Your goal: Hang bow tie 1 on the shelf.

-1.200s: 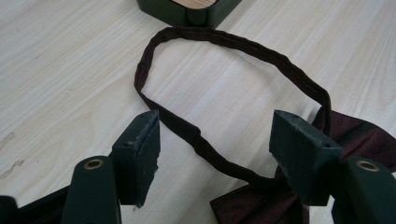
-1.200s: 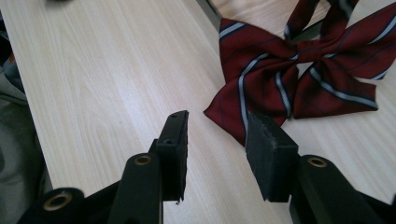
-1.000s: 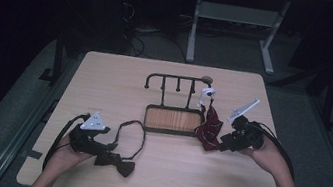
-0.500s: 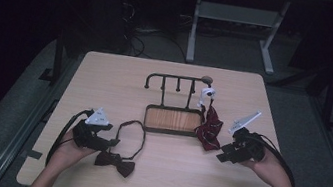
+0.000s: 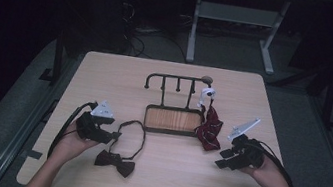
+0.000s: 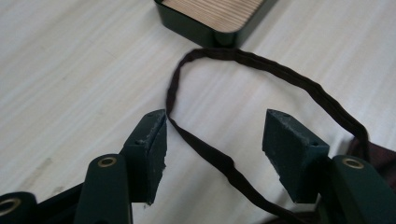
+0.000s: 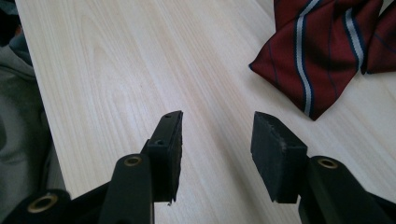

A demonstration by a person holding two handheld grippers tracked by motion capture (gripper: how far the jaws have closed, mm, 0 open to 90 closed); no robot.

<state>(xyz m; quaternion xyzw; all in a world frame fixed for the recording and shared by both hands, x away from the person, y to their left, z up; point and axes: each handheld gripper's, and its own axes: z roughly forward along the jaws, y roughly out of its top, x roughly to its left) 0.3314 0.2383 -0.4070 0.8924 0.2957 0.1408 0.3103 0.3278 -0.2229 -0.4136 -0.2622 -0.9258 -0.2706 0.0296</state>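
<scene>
1. Landmark is the dark-rimmed wooden tray at the middle of the pale wooden worktop, with a black metal hook rack standing at its far edge.
2. Left claw sits just left of the tray, a shade nearer the tray than a second ago. Its jaws have just been closing in, yet they stand apart with the thin dark neck strap running between them, brushing one pad at most – nothing pinched.
3. That strap loops back to the dark brown bow tie, lying flat on the worktop, near and to the front-left of the tray.
4. Right claw is right of the tray and has drawn back from the red striped bow tie, which it was right up against a second ago. Its jaws have just been opening and grip nothing.
5. The red tie hangs from the rack's right end beside a small white clip, its lower end resting on the worktop against the tray's right edge.
6. My read: one tie hung, the brown one next, and the left claw needs to clench that strap.
</scene>
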